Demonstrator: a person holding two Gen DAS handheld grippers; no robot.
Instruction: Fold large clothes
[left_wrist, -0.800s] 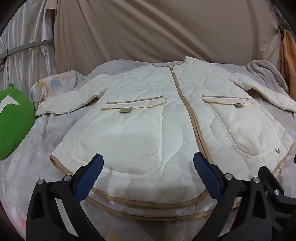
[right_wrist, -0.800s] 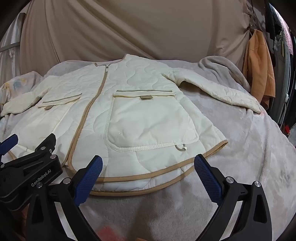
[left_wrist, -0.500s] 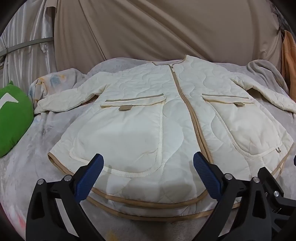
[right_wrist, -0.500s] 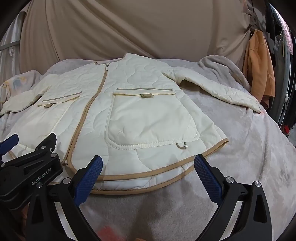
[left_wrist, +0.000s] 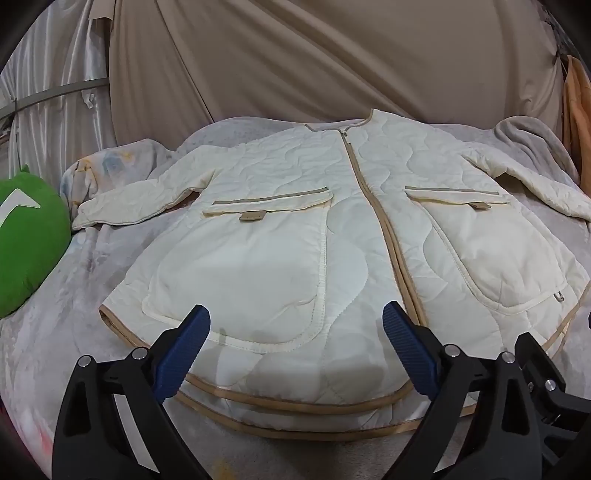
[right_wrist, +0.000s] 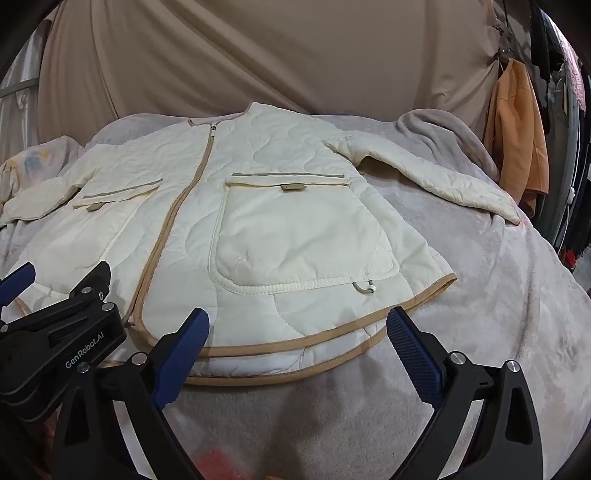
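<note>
The left claw (left_wrist: 295, 339) hangs above the near hem of the cream jacket (left_wrist: 332, 236), its jaws wide apart and empty. The right claw (right_wrist: 295, 343) is also spread wide, holding nothing, over the hem's right part. The jacket lies flat, zipped, on the grey blanket (right_wrist: 498, 314), sleeves spread to both sides.

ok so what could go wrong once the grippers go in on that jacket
1. The jacket shows two tan hem edges stacked near the open left gripper; a pinch there may catch only the top layer.
2. The pocket toggle hangs loose ahead of the open right gripper and could snag a finger.
3. The blanket under the jacket is soft and rumpled, so a low pinch might grab it too.
</note>
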